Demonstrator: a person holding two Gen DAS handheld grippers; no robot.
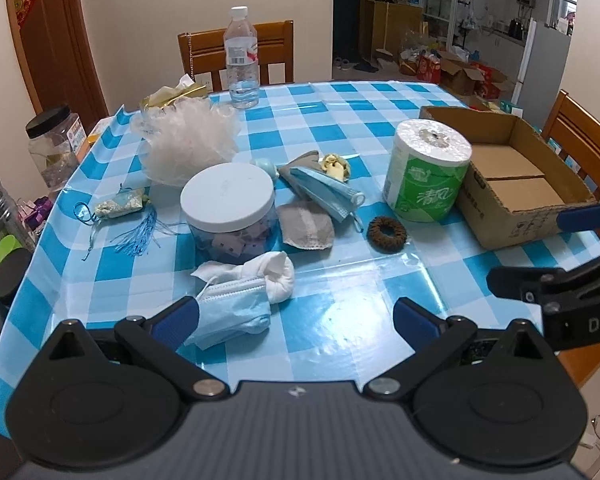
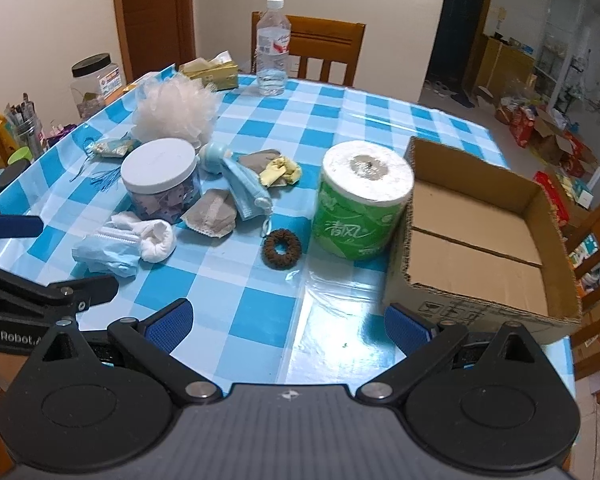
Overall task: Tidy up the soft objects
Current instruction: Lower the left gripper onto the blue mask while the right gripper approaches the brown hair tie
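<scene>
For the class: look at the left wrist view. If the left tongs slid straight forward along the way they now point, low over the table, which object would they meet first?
Probably the brown hair scrunchie: the left tongs stand open over bare checked tablecloth, and it lies nearest that line. Depth is uncertain; the crumpled blue face mask already sits beside the left finger.

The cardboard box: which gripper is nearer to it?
Right. The right gripper hangs open with one finger just below the cardboard box, while the left gripper, also open, sits over by the crumpled blue mask.
</scene>
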